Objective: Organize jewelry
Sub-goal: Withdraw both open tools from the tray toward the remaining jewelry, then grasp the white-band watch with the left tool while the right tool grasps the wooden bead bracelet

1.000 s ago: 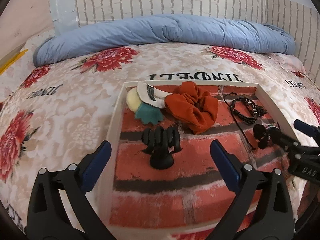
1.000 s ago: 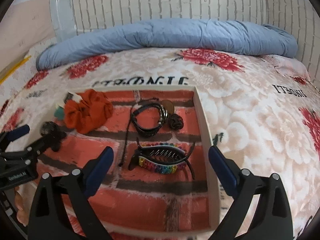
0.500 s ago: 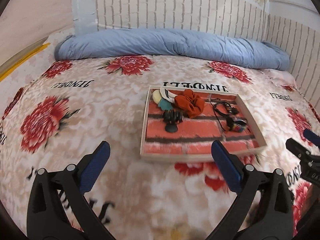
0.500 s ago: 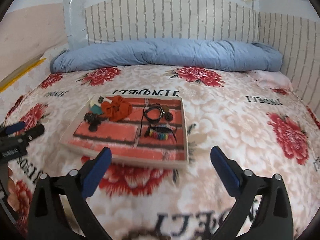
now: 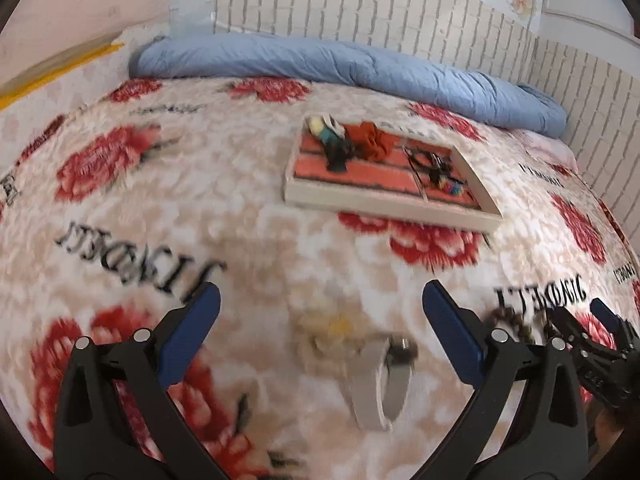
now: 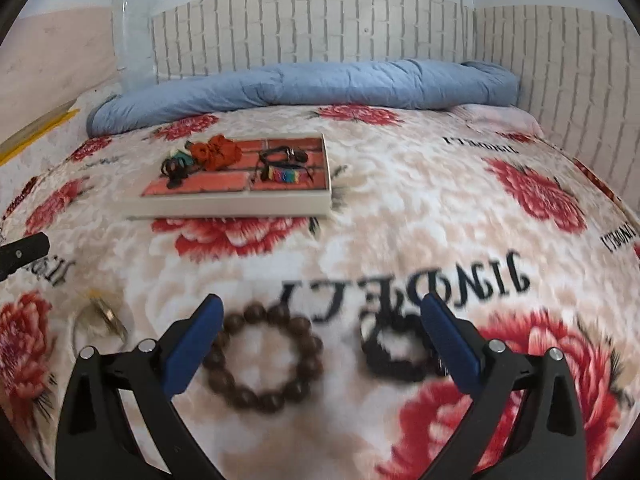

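Brown bead bracelet (image 6: 262,360) between spread right hand-held gripper (image 6: 318,340) fingers; left hand-held gripper (image 5: 320,336) wide, empty.

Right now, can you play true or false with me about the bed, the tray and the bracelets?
1. The brown bead bracelet lies on the blanket, outside the tray. True.
2. The orange scrunchie is in the tray. True.
3. The right gripper is squeezing the black bracelet. False: its jaws are open and hold nothing.
4. The tray is empty. False: it holds the scrunchie, a rainbow hair clip and other pieces.
5. The left gripper has open jaws. True.
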{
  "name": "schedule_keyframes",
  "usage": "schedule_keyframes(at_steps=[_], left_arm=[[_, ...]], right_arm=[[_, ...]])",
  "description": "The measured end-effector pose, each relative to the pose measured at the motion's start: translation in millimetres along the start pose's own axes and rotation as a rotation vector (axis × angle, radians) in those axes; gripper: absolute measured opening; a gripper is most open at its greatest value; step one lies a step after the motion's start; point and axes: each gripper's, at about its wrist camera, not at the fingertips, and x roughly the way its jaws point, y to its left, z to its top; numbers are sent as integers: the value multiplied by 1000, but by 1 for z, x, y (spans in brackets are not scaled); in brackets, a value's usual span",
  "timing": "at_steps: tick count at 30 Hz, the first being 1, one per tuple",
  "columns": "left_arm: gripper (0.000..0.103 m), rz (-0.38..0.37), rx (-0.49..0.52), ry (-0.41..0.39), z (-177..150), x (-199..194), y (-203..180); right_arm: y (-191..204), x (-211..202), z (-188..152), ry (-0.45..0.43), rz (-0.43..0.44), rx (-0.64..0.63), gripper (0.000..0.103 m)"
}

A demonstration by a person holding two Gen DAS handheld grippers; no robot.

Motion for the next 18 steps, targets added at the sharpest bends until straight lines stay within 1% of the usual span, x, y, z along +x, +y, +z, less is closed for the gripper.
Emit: schedule_keyframes(at_steps=[2,5,6,9,12,16,17,18], left_arm=[[98,15,31,10,-11,0,-5],[98,45,74,-9,-26,-1,-11],[98,50,81,-6,-31,1,-12],[98,54,80,29,-41,9,-10],[98,41,71,58,-51,17,-8],[98,71,108,49,-59,20,-13],[98,77,113,45,-60,20,-14],[98,78,117,41,-60,20,-15]], right_arm=[[2,-4,-4,11,9,-10,97],[5,-10,-9,-20,-6,-31,97],[7,-9,-11,-17,-10,-35,97],[10,-3,-18,14,-6,-51,97],[11,1,-21,29,-7,-54,97],[10,3,-23,32,20,-37,96],[11,4,-23,33,25,-41,95],[13,5,-24,34,25,-49,91]])
